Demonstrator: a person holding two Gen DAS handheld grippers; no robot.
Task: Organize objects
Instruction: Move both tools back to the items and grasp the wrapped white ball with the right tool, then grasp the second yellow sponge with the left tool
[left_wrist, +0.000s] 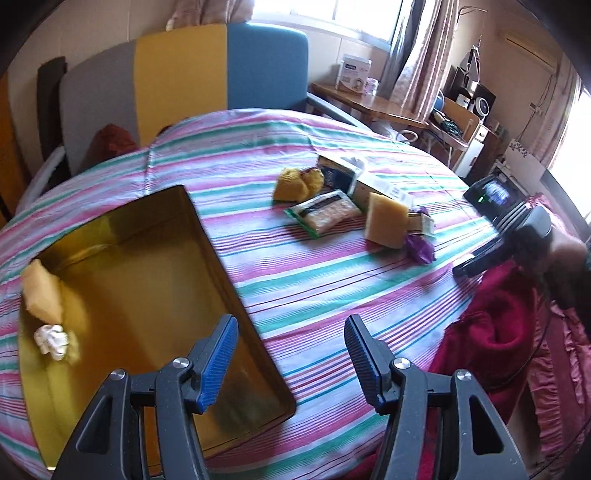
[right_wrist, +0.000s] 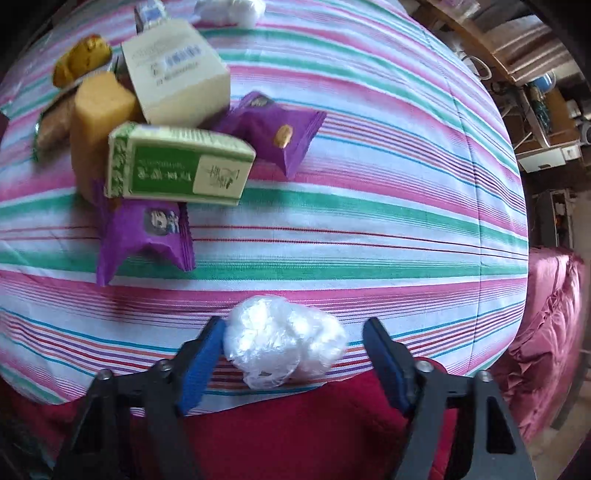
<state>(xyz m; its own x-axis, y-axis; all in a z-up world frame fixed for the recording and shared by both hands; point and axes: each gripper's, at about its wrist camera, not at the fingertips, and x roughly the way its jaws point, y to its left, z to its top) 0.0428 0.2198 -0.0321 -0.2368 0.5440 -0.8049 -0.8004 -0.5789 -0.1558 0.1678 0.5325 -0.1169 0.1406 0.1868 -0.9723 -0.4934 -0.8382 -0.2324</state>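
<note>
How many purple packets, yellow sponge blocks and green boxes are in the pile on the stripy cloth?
Purple packets: 2
Yellow sponge blocks: 1
Green boxes: 1
Total: 4

Setting: a lived-in home, likely a bedroom or sitting room. Evidence, from where I stand: a surface under a striped pink, green and white cloth (left_wrist: 332, 280); crimson bedding (right_wrist: 546, 332) bunched at its edge; a chair with grey, yellow and blue panels (left_wrist: 184, 85) behind it; floral curtains (left_wrist: 417, 55) beside a bright window (left_wrist: 362, 14); a wooden side table (left_wrist: 365, 101) carrying a white carton (left_wrist: 352, 75); cluttered shelving with a small stereo (left_wrist: 476, 98) in the corner.
</note>
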